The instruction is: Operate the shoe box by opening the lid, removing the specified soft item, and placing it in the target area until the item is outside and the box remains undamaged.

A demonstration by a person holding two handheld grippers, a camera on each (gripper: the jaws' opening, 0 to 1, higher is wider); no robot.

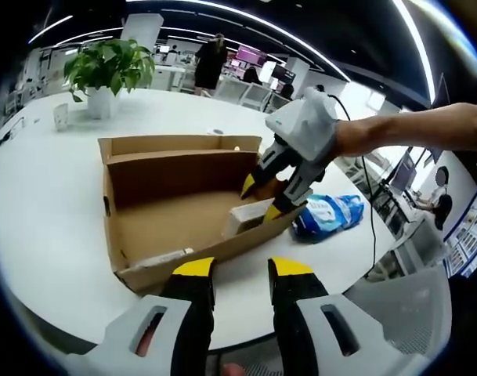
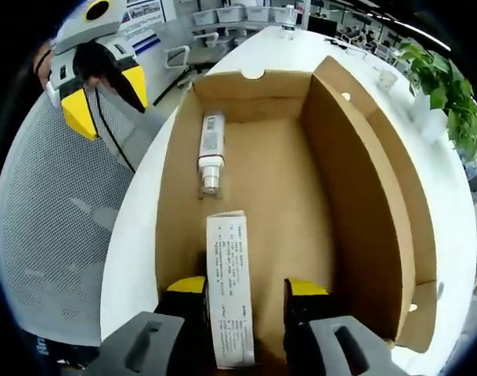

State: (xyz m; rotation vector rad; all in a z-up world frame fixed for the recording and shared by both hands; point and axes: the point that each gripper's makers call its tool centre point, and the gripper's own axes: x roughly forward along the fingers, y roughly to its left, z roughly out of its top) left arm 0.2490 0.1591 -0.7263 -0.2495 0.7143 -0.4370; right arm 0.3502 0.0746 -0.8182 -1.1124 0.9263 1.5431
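Two yellow-tipped grippers are at work around an open cardboard shoe box [image 1: 183, 211] on a white round table [image 1: 50, 211].

In the right gripper view, the right gripper [image 2: 246, 288] reaches into the near end of the box with its jaws spread apart. A long white printed carton [image 2: 230, 290] lies flat on the box floor between them, its near end running down between the jaws. Whether the jaws touch it cannot be told; they do not look clamped on it. The carton's long axis runs straight ahead of this gripper, along the length of the box. Further along the same line lies a small white tube-like bottle [image 2: 211, 153], also pointing lengthwise, near the far end and close to the left wall.

The left gripper [image 1: 242, 270] hovers outside the box, just beside its long side wall, jaws parted and empty. So the right gripper is much the nearer to the box's contents.

The left gripper view adds the wider scene: the right gripper [image 1: 265, 200] dipping over the box's end wall, held by a bare forearm; a blue and white soft packet [image 1: 328, 215] lying on the table just outside the box; a potted plant [image 1: 106, 74] well beyond. The raised lid [image 2: 371, 196] stands along the box's far long side.

The blue packet looks like the soft item, already out of the box.
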